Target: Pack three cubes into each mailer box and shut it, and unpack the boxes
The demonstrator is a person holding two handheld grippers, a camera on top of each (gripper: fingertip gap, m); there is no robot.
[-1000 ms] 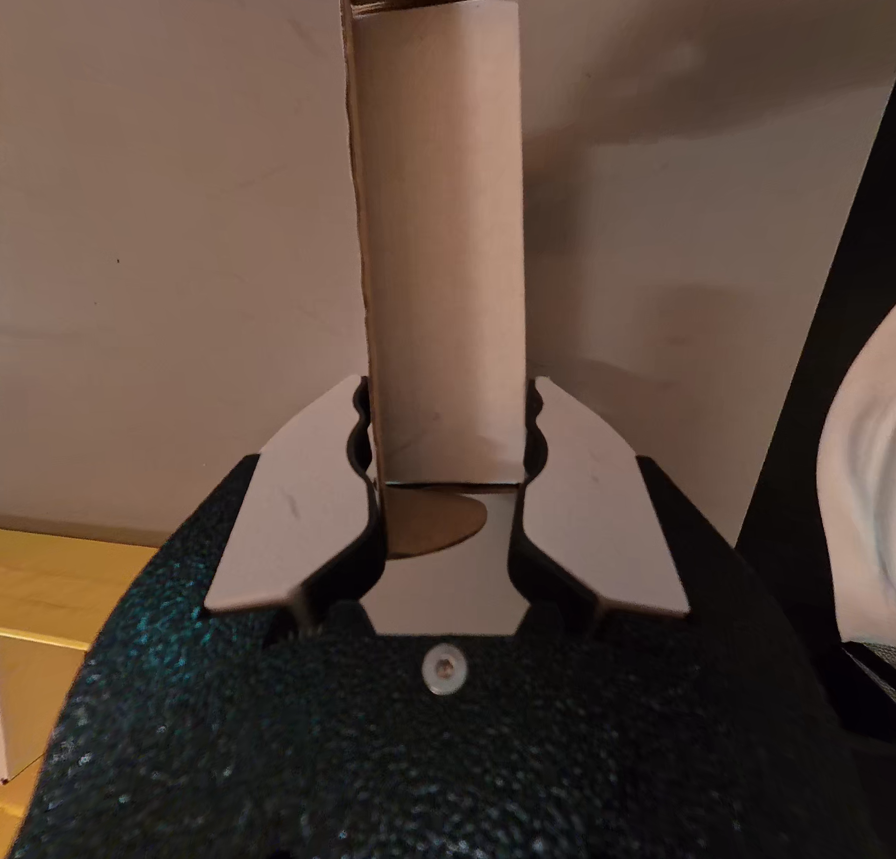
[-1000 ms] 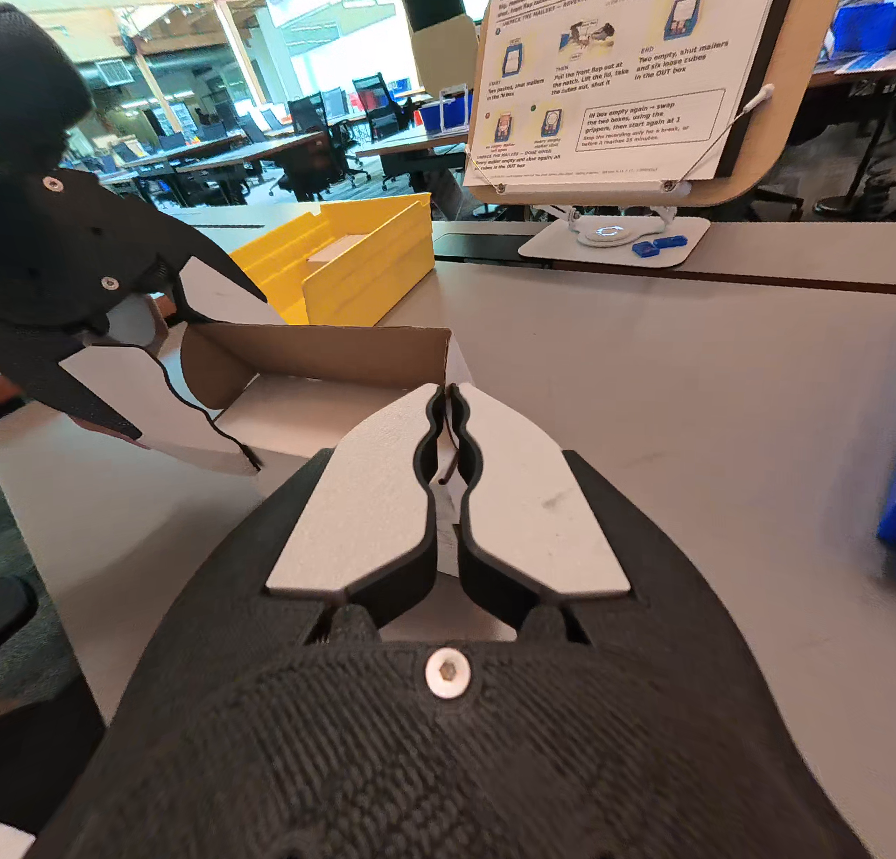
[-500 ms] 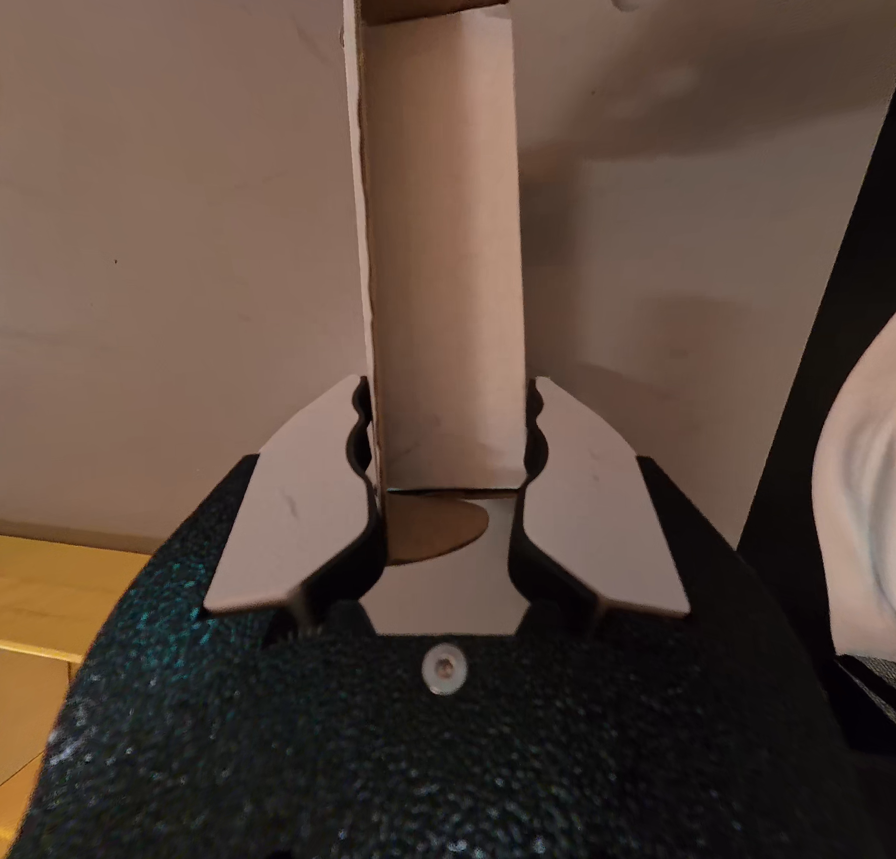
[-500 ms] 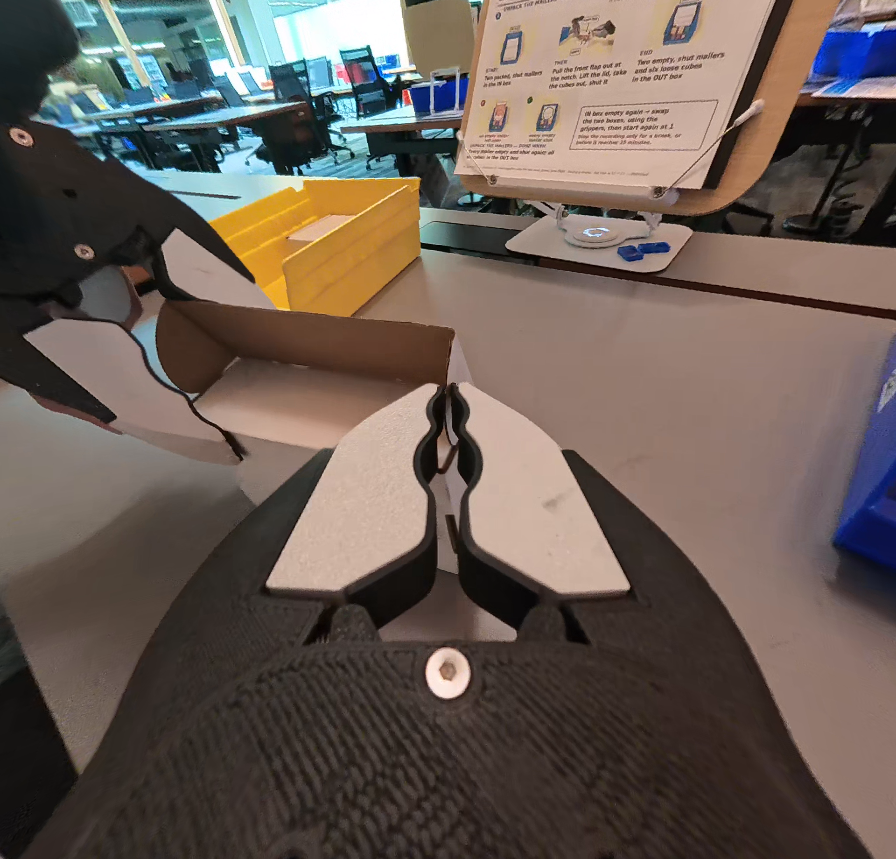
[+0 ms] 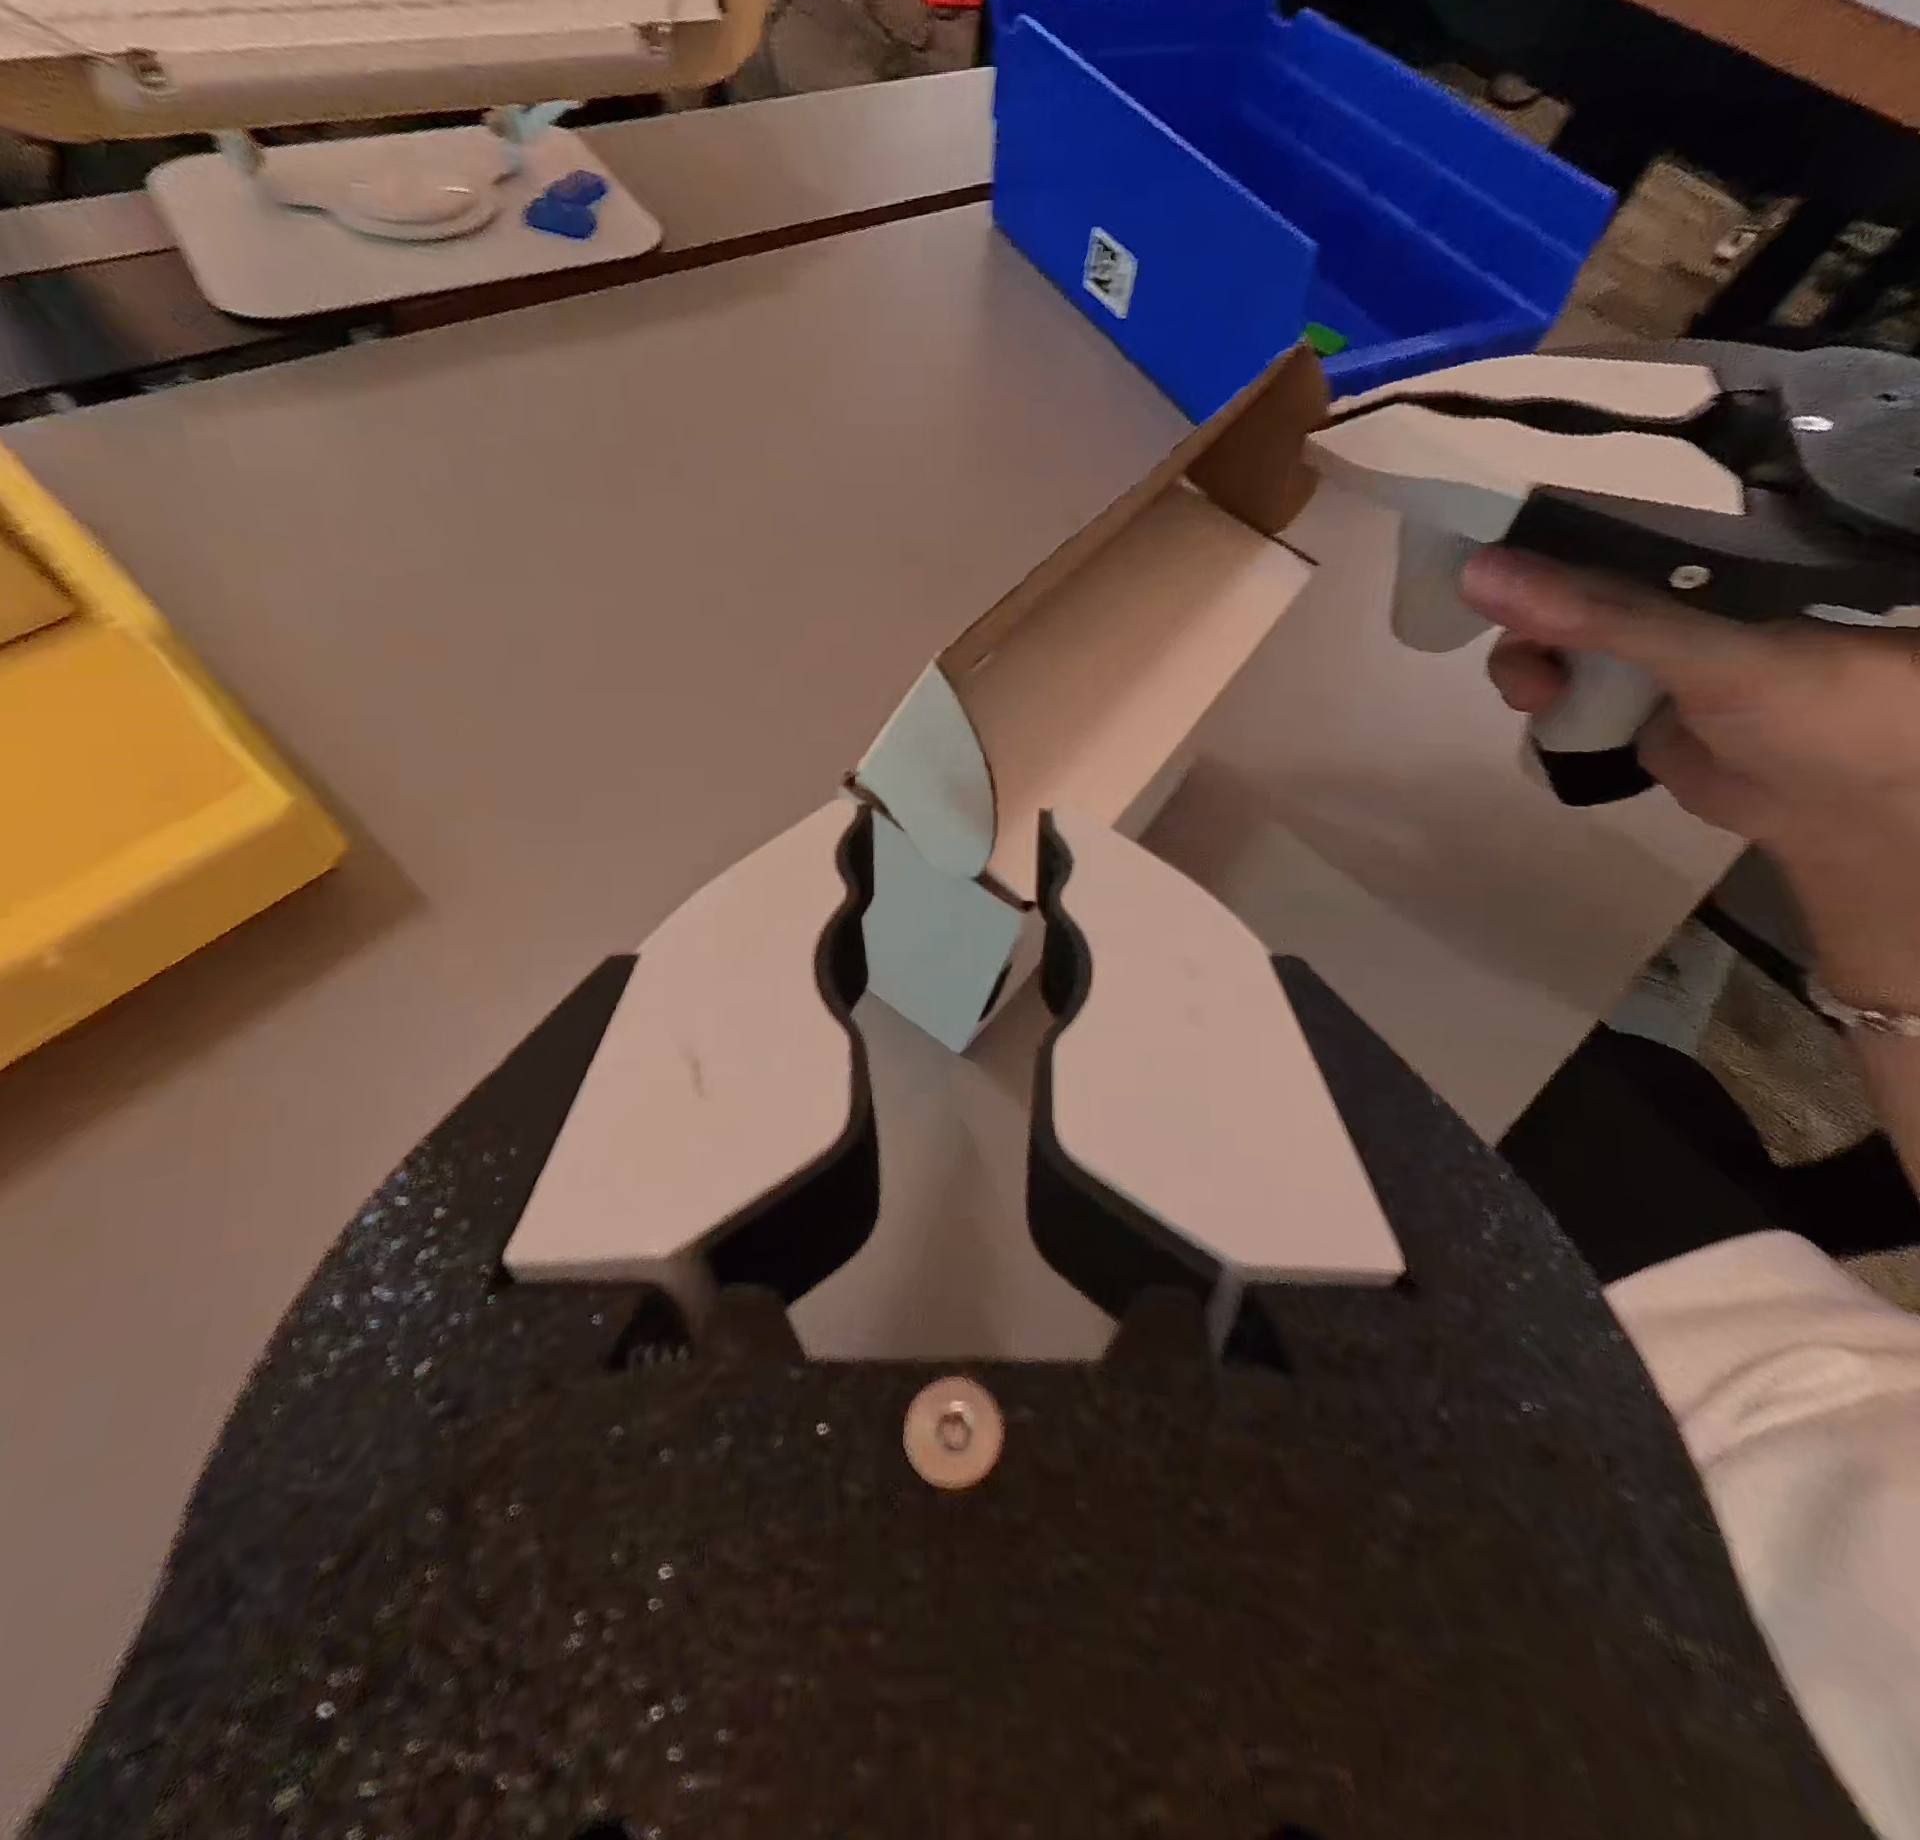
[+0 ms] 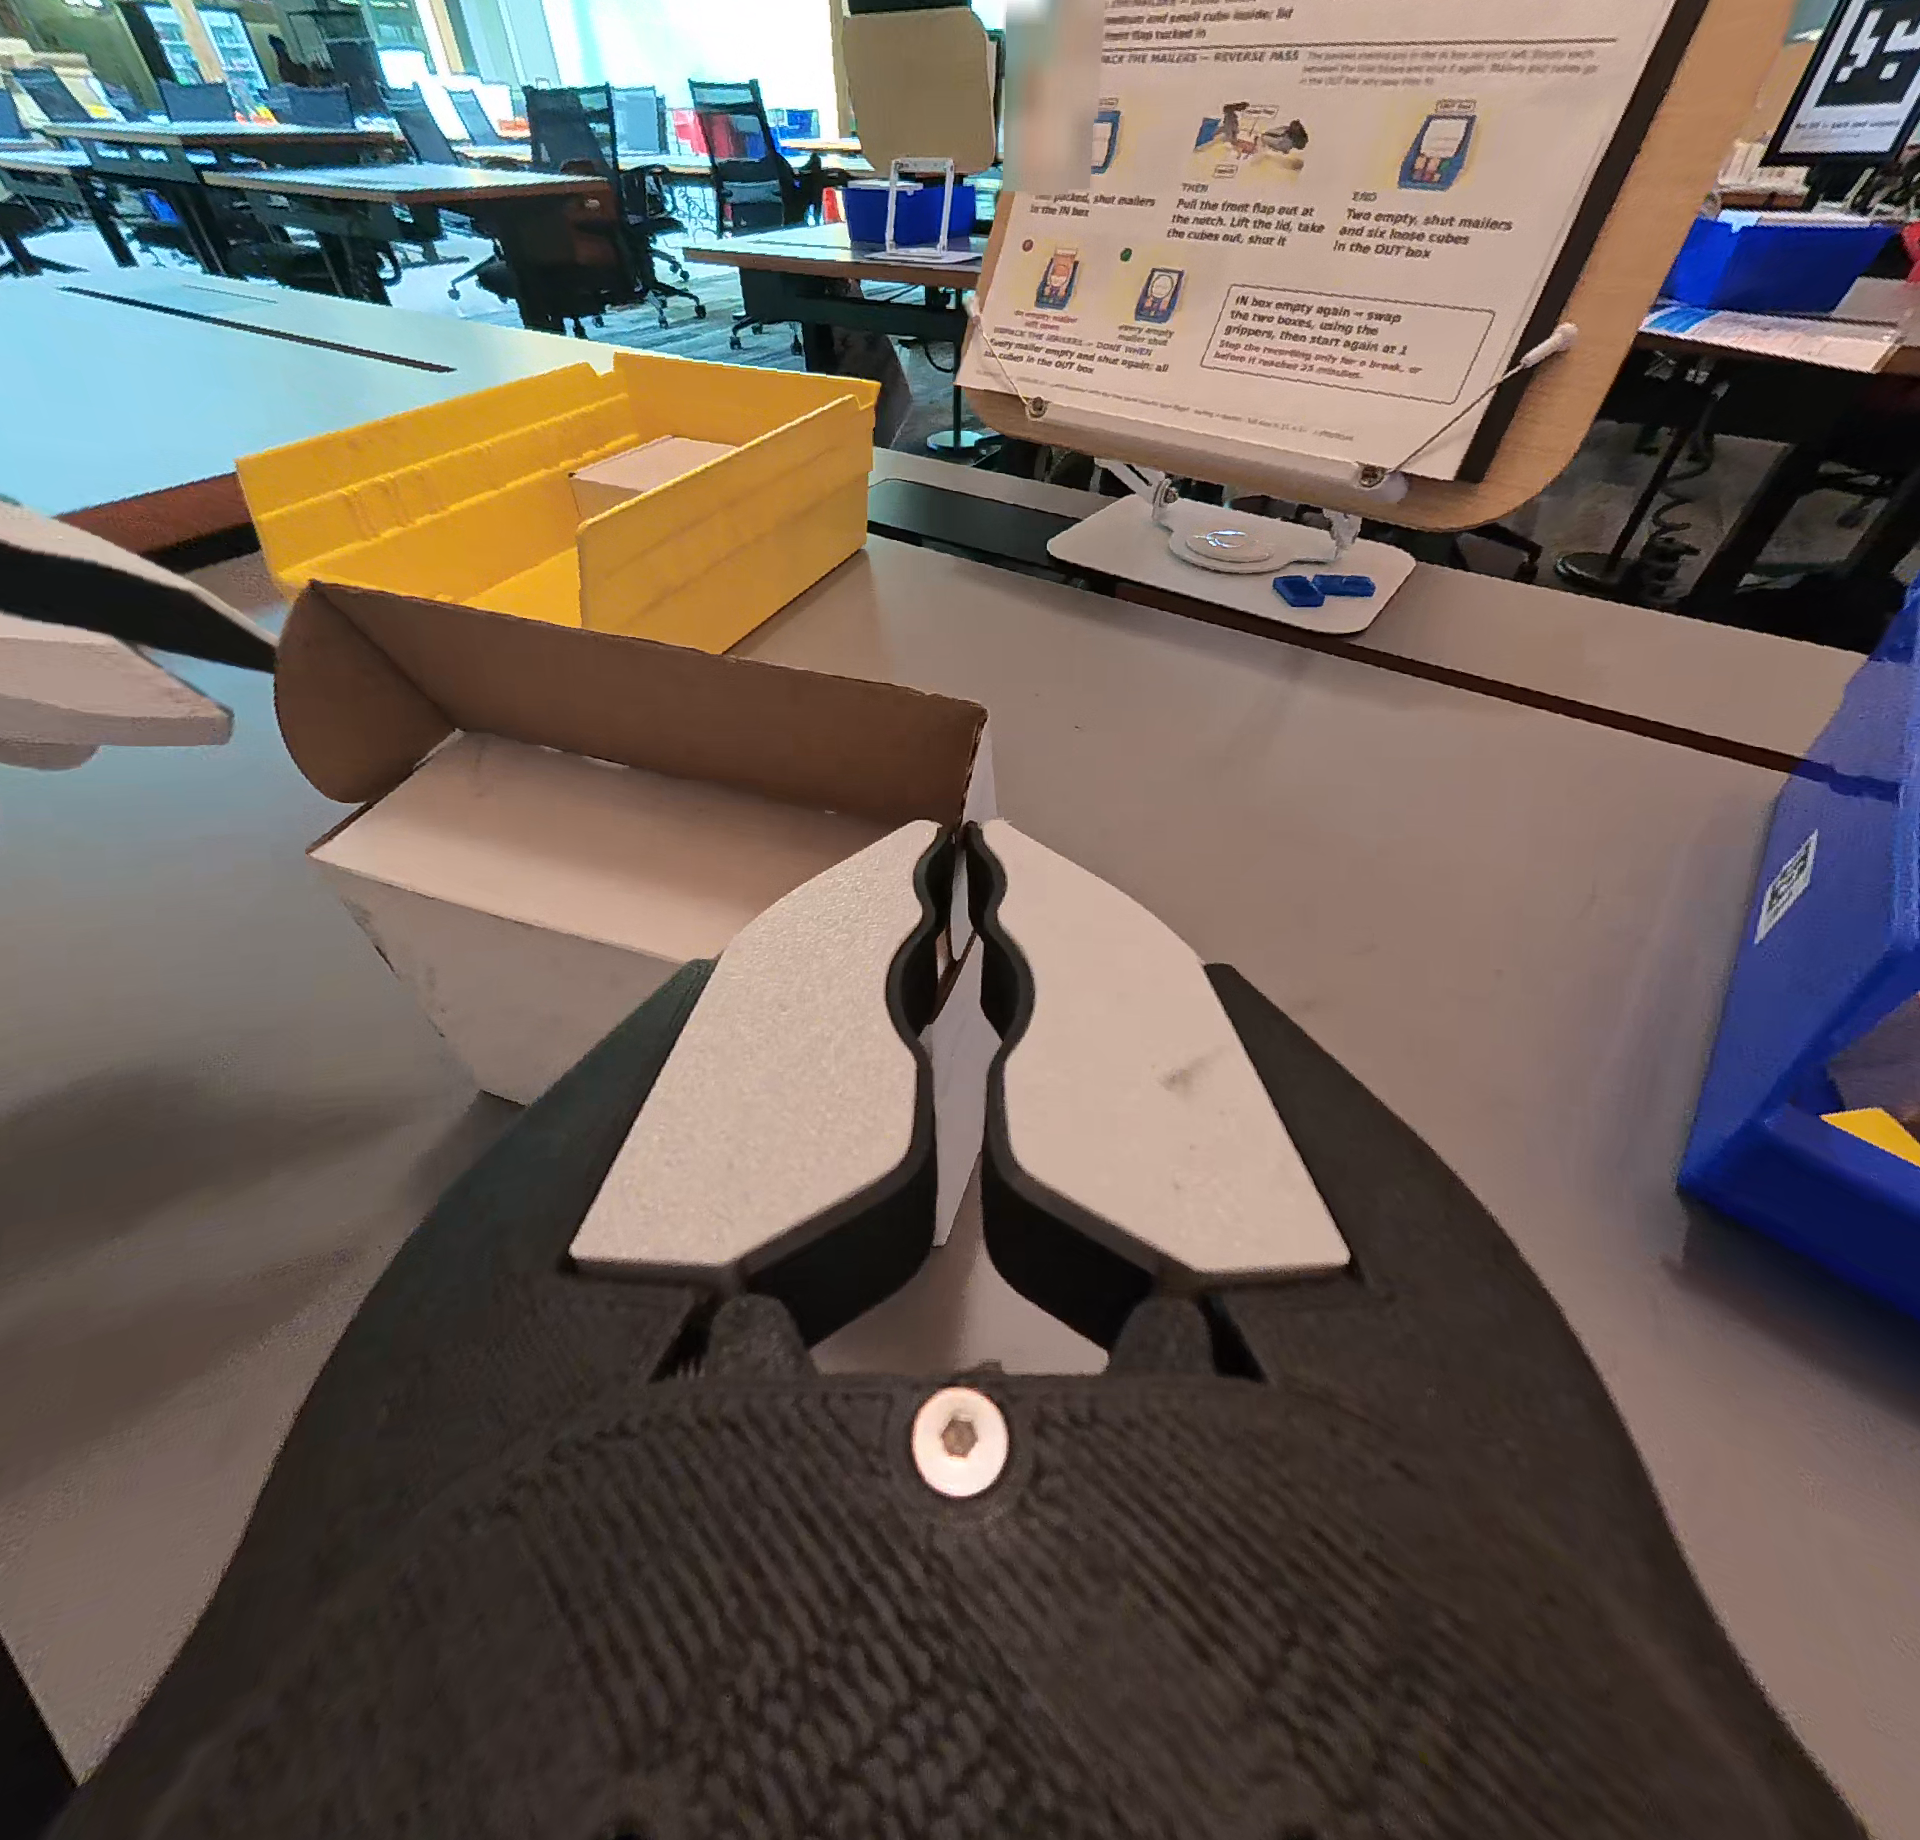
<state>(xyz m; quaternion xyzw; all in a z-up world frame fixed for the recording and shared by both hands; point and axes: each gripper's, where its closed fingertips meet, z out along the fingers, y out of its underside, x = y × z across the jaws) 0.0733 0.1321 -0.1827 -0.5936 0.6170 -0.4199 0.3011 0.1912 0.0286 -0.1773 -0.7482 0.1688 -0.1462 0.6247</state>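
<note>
The white mailer box (image 6: 582, 886) sits on the grey table (image 6: 1351, 855), not far from its near edge, with the brown inside of its lid (image 6: 665, 710) standing up. What is inside the box is hidden by the walls in both views, so I cannot tell if any cube is in it.

The left gripper (image 5: 943, 860) is spread wide around one end of the box. In the left wrist view a white side flap (image 5: 935, 793) and a corner of the box lie between its fingers (image 5: 727, 1042), but I cannot tell if the fingers touch the cardboard. In the right wrist view only the tips of this gripper (image 6: 114, 668) show at the left edge, just beside the rounded ear of the lid.

The right gripper (image 6: 961, 834) is clenched on the thin edge of the box at the other end; only a narrow gap is between its fingers, and the cardboard passes through it. In the left wrist view the same gripper (image 5: 1340, 429) is farther off, and a hand (image 5: 1745, 689) holds its handle.

A yellow bin (image 6: 727, 502) stands near the far left part of the table, with a white box (image 6: 644, 465) in it, half hidden by a divider. A blue bin (image 5: 1164, 221) stands at the far right; it is cut off by the frame in the right wrist view, and a small green thing (image 5: 1322, 338) inside is too little seen to name. Behind the table's far edge a stand holds an instruction sheet (image 6: 1299, 211), cut off at the top.
</note>
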